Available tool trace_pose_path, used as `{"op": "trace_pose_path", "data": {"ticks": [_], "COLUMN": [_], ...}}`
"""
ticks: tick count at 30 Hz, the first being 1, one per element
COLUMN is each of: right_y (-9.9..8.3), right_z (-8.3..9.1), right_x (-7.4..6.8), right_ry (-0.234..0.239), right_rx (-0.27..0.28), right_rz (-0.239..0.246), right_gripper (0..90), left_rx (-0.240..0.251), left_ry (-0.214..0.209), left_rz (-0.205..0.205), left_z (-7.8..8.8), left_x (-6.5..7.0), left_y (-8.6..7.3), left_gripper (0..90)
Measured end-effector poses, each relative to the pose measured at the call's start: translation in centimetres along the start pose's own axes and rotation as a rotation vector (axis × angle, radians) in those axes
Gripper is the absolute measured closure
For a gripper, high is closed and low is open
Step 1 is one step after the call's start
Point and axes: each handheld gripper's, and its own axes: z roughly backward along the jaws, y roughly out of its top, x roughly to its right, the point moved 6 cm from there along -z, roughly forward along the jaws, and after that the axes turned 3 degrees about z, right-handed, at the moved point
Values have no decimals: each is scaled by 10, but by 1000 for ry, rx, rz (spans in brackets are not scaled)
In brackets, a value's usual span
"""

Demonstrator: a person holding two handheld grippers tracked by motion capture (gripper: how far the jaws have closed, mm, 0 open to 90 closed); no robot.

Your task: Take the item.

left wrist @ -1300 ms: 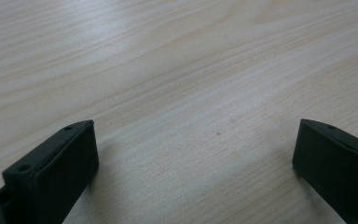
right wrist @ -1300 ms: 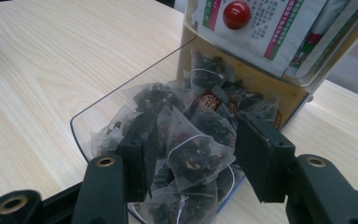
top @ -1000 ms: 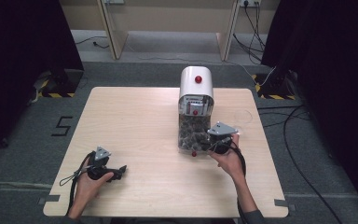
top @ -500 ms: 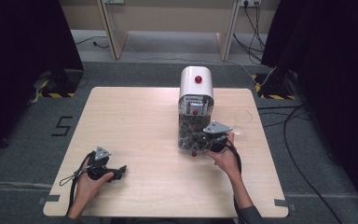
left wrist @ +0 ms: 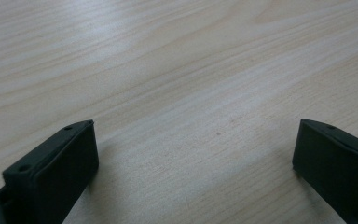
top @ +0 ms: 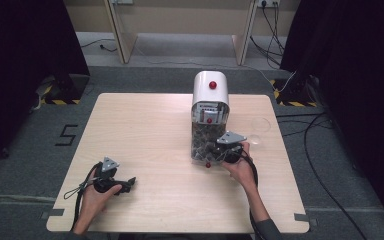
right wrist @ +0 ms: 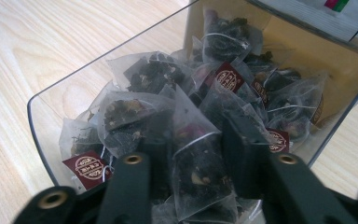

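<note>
The right tool point(right wrist: 193, 154) is dipped into the clear bin point(right wrist: 42, 126) of the white dispenser point(top: 210, 90), and its jaws have just been closing with one pyramid tea bag point(right wrist: 198, 172) caught between them; looks pinched, though a firm hold can't be confirmed. Neighbouring bags are packed tight around it, so strings or tags could get snagged and extra bags dragged out, or the thin mesh torn if it's squeezed harder. The left tool point(top: 111, 181) is parked with jaws wide apart on the pale wood table point(top: 145, 125). A glass point(top: 260, 126) sits just beyond the right tool. Grey carpet, cables and dark curtains all round.
</note>
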Motion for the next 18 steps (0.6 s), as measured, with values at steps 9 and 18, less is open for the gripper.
{"op": "trace_pose_path", "data": {"ticks": [9,18], "right_y": [1,13], "right_z": [4,18], "right_x": [0,0], "right_ry": [0,-7], "right_rx": [20,81], "right_rz": [14,18], "right_gripper": [779,877], "left_rx": [0,0], "left_ry": [0,0], "left_rz": [0,0], "left_z": [0,0], "left_x": [0,0], "left_y": [0,0], "left_gripper": [0,0]}}
